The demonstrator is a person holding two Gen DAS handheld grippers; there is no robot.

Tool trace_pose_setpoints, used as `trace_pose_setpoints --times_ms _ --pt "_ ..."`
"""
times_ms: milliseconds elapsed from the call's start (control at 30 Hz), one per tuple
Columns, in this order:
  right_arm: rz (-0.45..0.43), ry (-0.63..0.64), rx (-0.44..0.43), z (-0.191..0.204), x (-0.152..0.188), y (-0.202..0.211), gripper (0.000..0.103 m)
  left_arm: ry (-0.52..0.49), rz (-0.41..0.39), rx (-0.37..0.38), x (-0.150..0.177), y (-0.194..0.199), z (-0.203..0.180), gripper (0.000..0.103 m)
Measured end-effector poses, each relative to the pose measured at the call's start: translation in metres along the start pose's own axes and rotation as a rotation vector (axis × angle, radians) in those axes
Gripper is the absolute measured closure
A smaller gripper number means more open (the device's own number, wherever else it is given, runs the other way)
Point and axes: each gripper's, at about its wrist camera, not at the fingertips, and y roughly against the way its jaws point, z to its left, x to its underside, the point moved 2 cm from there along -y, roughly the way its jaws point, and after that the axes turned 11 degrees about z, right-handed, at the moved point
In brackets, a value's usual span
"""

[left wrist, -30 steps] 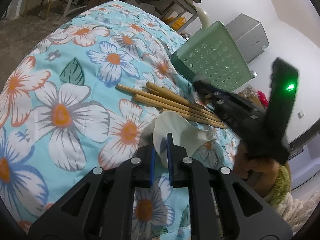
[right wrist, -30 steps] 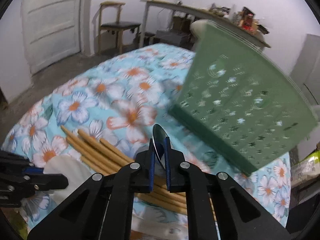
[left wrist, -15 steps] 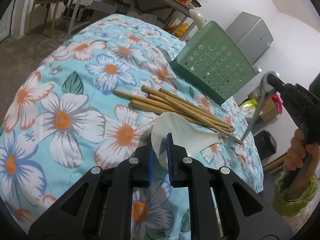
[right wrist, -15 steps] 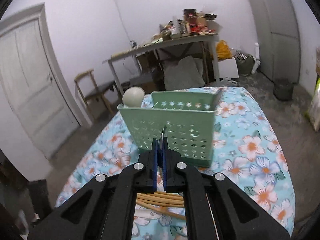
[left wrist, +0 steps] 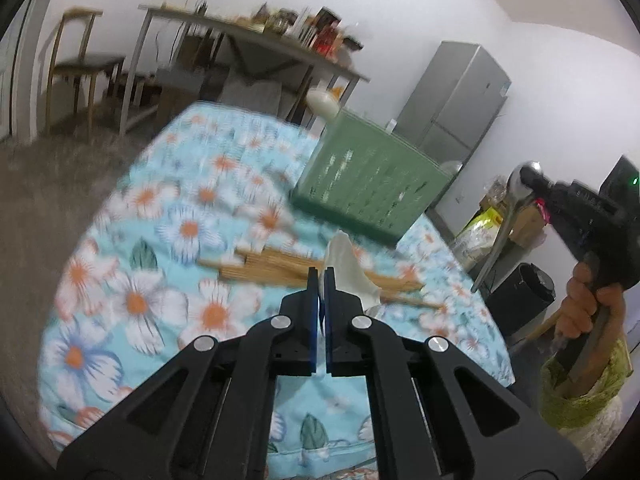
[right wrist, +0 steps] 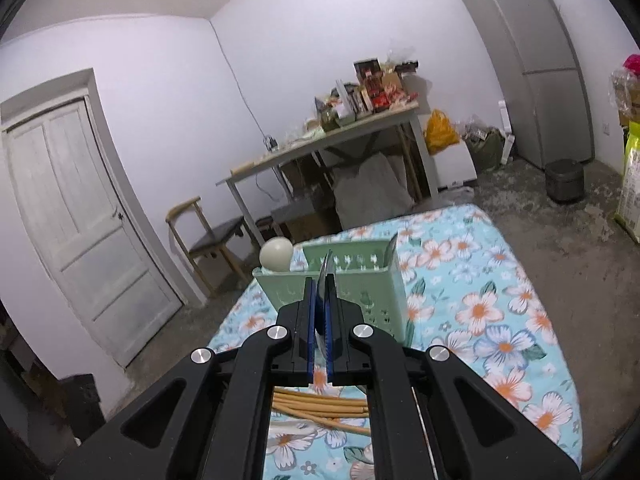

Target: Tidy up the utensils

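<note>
My right gripper (right wrist: 319, 280) is shut on a metal spoon (right wrist: 325, 270), held edge-on above the floral table, short of the green perforated utensil basket (right wrist: 360, 276). In the left wrist view that gripper (left wrist: 532, 184) holds the spoon (left wrist: 506, 216) with its bowl up and handle hanging down, to the right of the basket (left wrist: 372, 184). My left gripper (left wrist: 319, 274) is shut on a white ceramic spoon (left wrist: 348, 268), raised above several wooden chopsticks (left wrist: 288, 268) on the cloth. The chopsticks also show in the right wrist view (right wrist: 320, 404).
A white ladle (right wrist: 275, 254) stands in the basket's left end, and a utensil handle (right wrist: 391, 246) pokes from its right. The table carries a blue floral cloth (right wrist: 480, 312). A cluttered desk (right wrist: 320, 148), chair (right wrist: 212, 236) and fridge (right wrist: 532, 60) stand behind.
My left gripper has lifted the white spoon off the cloth and tilted upward. My right gripper has risen a little with the metal spoon, staying in front of the basket.
</note>
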Motion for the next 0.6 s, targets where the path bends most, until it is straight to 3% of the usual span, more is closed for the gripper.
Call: trace_pose_setpoints --times_ms 200,367,467,600 --pt "-0.019 0.002 -0.009 -0.002 0.003 0.012 0.099 -0.047 -0.131 0.032 -0.054 0.037 -0.017 0.102" --pt "-0.014 -0.009 -0.023 -0.005 0.011 0.010 0.099 -0.175 -0.220 0.050 -0.120 0.040 -0.059 0.102" --pt "-0.027 -0.029 -0.038 -0.009 0.012 0.014 0.099 -0.275 -0.238 0.013 -0.147 0.025 -0.089 0.102" --pt "-0.041 -0.043 -0.042 -0.016 0.011 0.016 0.099 -0.377 -0.174 -0.053 -0.172 -0.010 -0.119 0.102"
